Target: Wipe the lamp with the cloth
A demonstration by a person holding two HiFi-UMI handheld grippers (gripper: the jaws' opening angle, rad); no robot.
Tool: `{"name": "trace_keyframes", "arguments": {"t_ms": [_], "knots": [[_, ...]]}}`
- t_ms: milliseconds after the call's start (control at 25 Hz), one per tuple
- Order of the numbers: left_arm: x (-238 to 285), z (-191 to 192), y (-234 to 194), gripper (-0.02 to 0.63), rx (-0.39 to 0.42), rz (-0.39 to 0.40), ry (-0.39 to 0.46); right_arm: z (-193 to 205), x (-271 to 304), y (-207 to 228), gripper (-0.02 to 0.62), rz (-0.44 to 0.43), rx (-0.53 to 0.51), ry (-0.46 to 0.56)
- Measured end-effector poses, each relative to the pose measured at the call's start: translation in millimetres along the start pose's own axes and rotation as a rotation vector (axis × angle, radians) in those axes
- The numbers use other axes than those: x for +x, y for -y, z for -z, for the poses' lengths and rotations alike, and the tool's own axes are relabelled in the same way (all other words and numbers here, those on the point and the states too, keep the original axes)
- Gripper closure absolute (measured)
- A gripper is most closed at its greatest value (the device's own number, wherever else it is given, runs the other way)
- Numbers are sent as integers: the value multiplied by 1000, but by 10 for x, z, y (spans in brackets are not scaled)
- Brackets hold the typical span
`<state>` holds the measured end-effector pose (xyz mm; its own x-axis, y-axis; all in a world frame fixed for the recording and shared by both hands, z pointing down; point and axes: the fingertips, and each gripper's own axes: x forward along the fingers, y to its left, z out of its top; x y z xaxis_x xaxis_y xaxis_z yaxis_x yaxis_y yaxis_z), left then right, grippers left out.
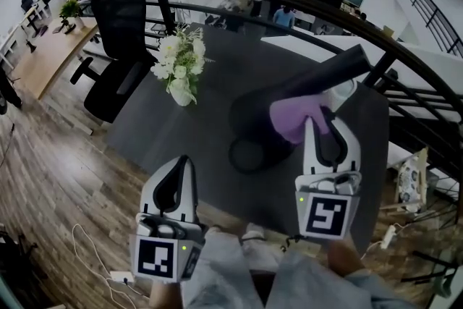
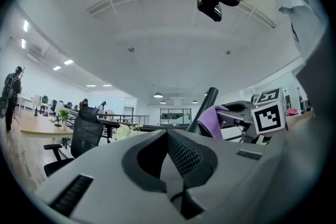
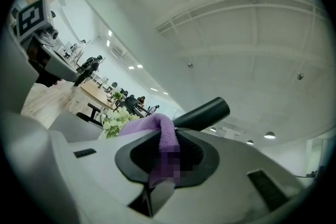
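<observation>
Left gripper (image 1: 184,161) empty; right gripper (image 1: 319,116) pinches one cloth (image 1: 292,124) against one lamp (image 1: 338,69)

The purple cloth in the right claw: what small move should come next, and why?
Probably slide the right claw a short way up the tilted black lamp. The cloth is pinched in that claw and appears to lie against the lamp, so a short stroke should wipe it. The left claw is shut, empty, and apart.

White left gripper (image 1: 182,161), white right gripper (image 1: 319,116), black inner linings (image 1: 172,189), 2 square-marker cubes (image 1: 156,259), grey sleeves (image 1: 217,271)
</observation>
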<state>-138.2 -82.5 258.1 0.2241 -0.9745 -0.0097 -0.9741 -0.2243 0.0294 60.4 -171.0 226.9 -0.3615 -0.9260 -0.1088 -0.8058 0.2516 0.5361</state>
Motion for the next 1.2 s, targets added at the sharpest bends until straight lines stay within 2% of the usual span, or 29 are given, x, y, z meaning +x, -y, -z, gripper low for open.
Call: {"name": "trace_keyframes", "arguments": {"t_ms": [680,1040,1200], "knots": [[-171,119,-412,600,-4,5,-23,-7,34,-1007,535,-98,-44,-66],[-317,113,-649,598,-20,-33,-23,-144,254,-1425,535,-177,-61,-50],[-372,140,-765,598,-35,-60,-30,-219,432,-1533,535,-205,-127,-49]]}}
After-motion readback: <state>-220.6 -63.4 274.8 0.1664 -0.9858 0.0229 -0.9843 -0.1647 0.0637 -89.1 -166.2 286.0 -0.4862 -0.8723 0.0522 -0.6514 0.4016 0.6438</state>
